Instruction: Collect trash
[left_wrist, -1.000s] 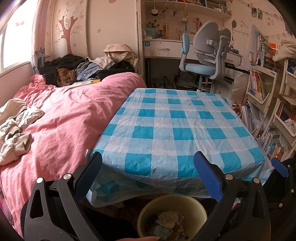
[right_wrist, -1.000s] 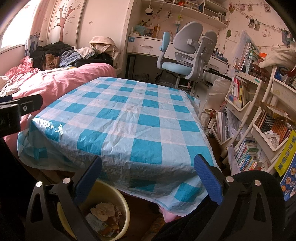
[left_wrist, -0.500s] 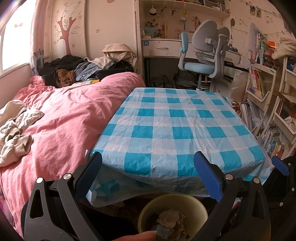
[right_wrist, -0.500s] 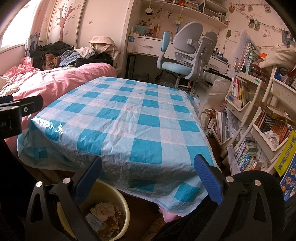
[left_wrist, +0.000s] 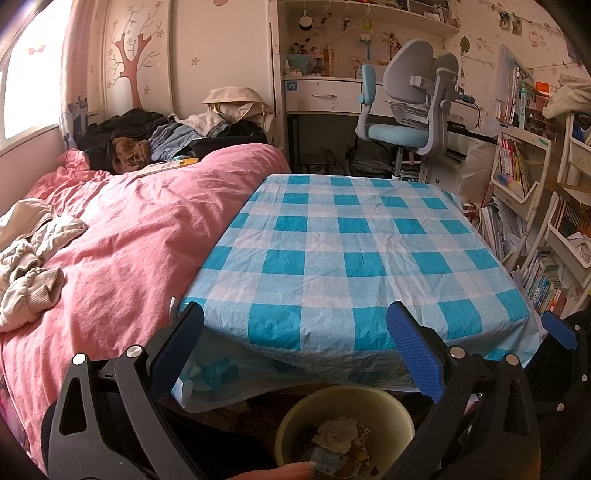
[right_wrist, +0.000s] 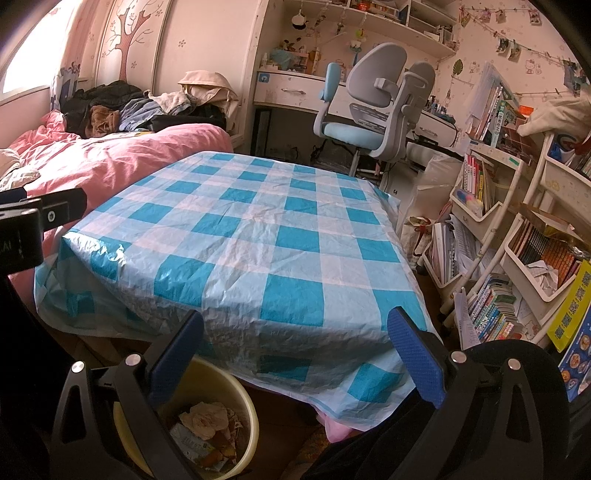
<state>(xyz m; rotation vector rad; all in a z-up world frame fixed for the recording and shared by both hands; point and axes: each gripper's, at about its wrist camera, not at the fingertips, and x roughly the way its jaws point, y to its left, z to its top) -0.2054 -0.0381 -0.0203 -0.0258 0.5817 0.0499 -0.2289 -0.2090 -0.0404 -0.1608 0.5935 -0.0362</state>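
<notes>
A yellow bin (left_wrist: 388, 406) stands on the floor under the near edge of the table, holding crumpled paper and wrappers (left_wrist: 338, 437). The right wrist view shows the same bin (right_wrist: 236, 406) at lower left with its trash (right_wrist: 205, 419). My left gripper (left_wrist: 295, 347) is open and empty, hovering before the table edge above the bin. My right gripper (right_wrist: 295, 349) is likewise open and empty over the table's near right corner. The blue-and-white checked tablecloth (left_wrist: 351, 251) carries nothing. A fingertip (left_wrist: 284, 470) shows at the bottom of the left wrist view.
A bed with a pink duvet (left_wrist: 122, 236) and piled clothes lies to the left of the table. A grey-blue desk chair (left_wrist: 406, 110) and desk stand behind. Crowded bookshelves (right_wrist: 517, 258) line the right side. The left gripper's body (right_wrist: 29, 229) shows at the left edge.
The left wrist view has shifted slightly; a fingertip has come further into sight at its bottom edge. Both grippers stay open, and the right wrist view is unchanged.
</notes>
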